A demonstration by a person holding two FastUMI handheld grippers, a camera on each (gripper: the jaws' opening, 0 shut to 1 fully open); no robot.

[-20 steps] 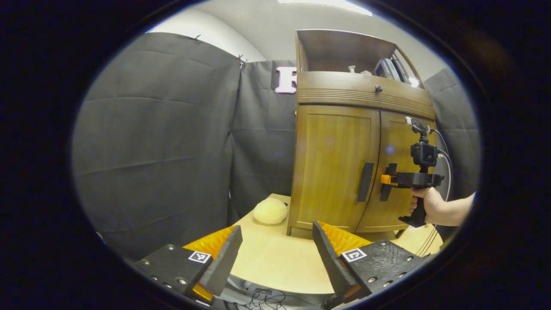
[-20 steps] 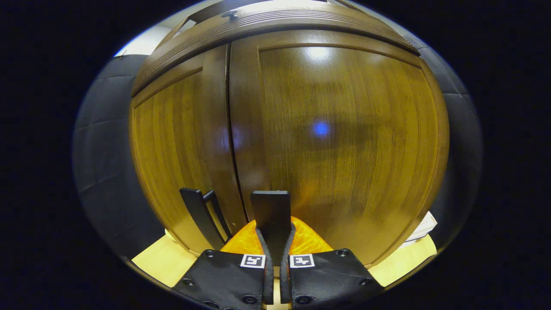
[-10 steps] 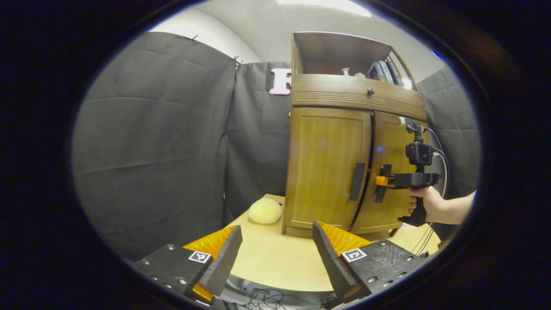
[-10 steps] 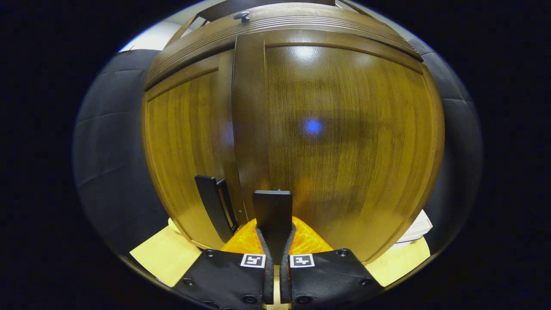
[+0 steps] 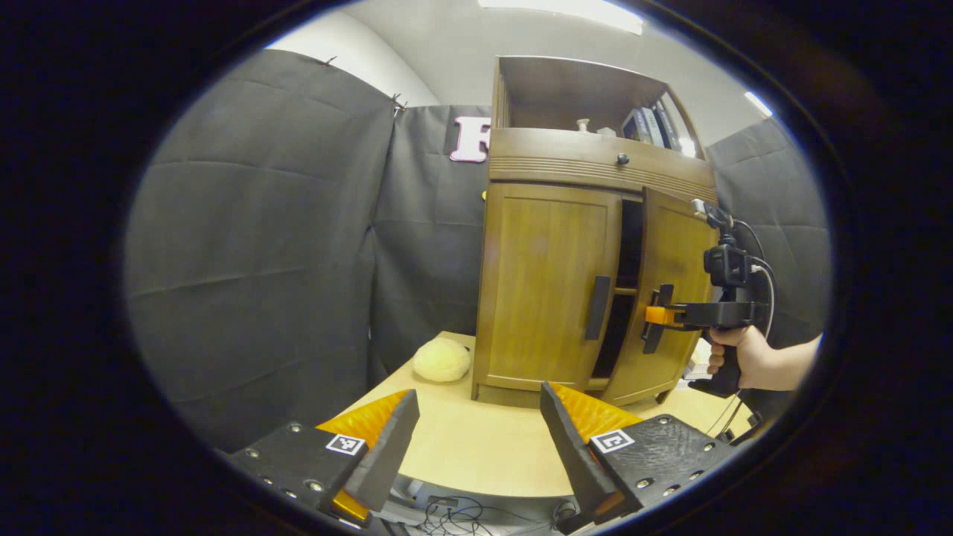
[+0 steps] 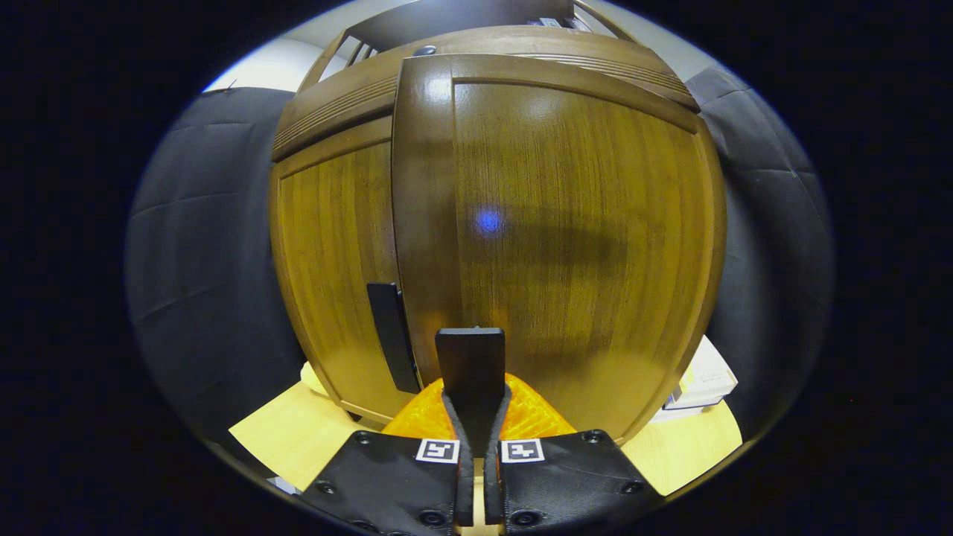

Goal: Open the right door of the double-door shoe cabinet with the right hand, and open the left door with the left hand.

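A brown wooden shoe cabinet (image 5: 588,160) stands on a pale table (image 5: 476,447). Its right door (image 5: 670,290) stands partly swung out, with a dark gap beside the left door (image 5: 547,283), which is flat against the frame. My right gripper (image 5: 655,316), held by a hand (image 5: 744,357), is shut on the right door's black handle (image 6: 470,365). The right door (image 6: 573,238) looms close in the right gripper view, the left door's handle (image 6: 389,335) just left of it. My left gripper (image 5: 476,428) hangs open over the table's near edge, well short of the left door's handle (image 5: 598,307).
A pale fluffy ball (image 5: 441,359) lies on the table left of the cabinet. Books (image 5: 648,125) and small items stand on the cabinet's open top shelf. A white box (image 6: 703,376) lies on the table right of the cabinet. Cables (image 5: 461,514) trail under the table's near edge.
The right door has swung outward from flush with the cabinet, pulled by my right gripper on its handle. The left gripper has stayed open and drifted slightly, so the cabinet sits further left in its view.
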